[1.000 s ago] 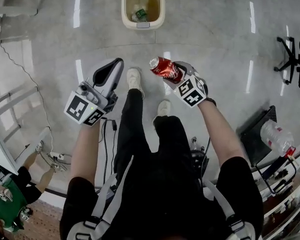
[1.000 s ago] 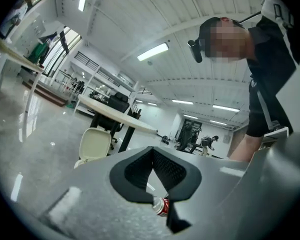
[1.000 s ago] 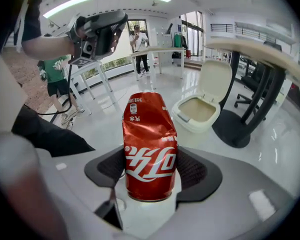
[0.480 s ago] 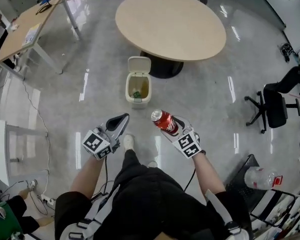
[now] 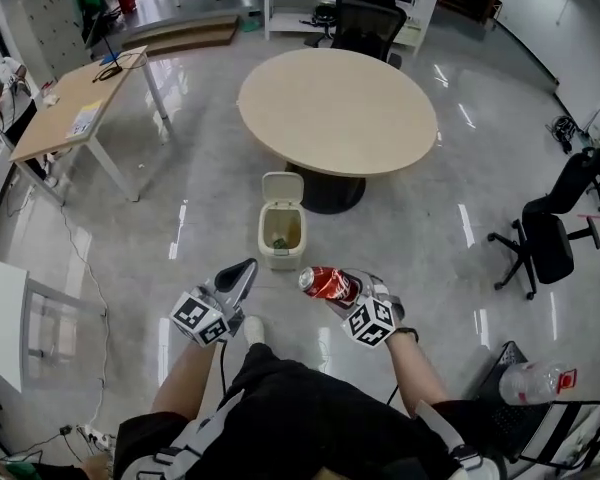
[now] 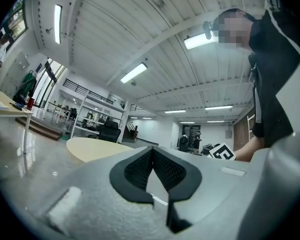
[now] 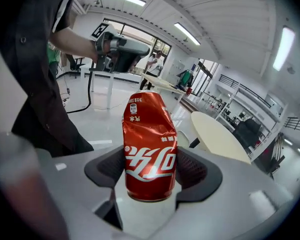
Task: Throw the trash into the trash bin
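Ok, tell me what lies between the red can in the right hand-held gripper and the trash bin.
Nothing lies there. In the head view, only a strip of bare, shiny floor shows between the red can and the open trash bin.

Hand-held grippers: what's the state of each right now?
Left hand-held gripper: closed, empty.
Right hand-held gripper: closed on the dented red can.
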Demonstrator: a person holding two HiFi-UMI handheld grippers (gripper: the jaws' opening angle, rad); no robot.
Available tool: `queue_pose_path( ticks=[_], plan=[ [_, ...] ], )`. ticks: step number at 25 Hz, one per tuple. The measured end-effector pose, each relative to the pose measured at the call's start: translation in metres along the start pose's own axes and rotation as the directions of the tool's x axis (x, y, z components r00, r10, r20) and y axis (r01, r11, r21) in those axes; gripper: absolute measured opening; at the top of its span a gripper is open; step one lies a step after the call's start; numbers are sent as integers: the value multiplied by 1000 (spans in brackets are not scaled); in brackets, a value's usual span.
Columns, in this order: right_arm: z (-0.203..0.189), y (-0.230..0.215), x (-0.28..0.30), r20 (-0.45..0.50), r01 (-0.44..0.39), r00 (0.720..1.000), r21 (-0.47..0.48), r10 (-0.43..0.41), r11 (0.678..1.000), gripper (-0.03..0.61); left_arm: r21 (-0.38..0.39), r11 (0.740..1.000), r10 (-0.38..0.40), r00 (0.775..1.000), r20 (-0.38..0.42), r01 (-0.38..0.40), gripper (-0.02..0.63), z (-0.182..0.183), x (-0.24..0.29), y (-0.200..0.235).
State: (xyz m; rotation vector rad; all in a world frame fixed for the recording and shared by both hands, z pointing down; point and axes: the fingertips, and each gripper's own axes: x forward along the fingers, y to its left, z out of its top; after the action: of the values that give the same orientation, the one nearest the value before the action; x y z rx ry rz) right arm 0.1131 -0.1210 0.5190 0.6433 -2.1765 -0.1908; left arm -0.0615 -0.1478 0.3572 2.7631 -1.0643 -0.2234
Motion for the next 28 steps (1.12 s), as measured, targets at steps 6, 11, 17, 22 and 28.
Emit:
queue_pose_path(
  ticks=[6,11,17,22,28],
  plan=[
    [35,-36,32,-8,27,1000,9,-27,1000,318,26,1000,13,1000,12,-14,0,19,3,65],
    [92,-80,67,26,66,998,-13,-66,998,318,124,992,-26,999,38,21,0,45,12,109],
    [141,-99,110,27,78,997,-37,-77,996,318,112,994,-13,997,71,5,0,66,2,169],
    [153,-104,142,11,68,998,18,-69,998,318,115,993,20,999,49,-26,0,72,-5,206],
    [145,-105,168,-20,38,999,38,-38,999,318,152,988,-15,1000,-2,16,0,46,22,212]
  ],
)
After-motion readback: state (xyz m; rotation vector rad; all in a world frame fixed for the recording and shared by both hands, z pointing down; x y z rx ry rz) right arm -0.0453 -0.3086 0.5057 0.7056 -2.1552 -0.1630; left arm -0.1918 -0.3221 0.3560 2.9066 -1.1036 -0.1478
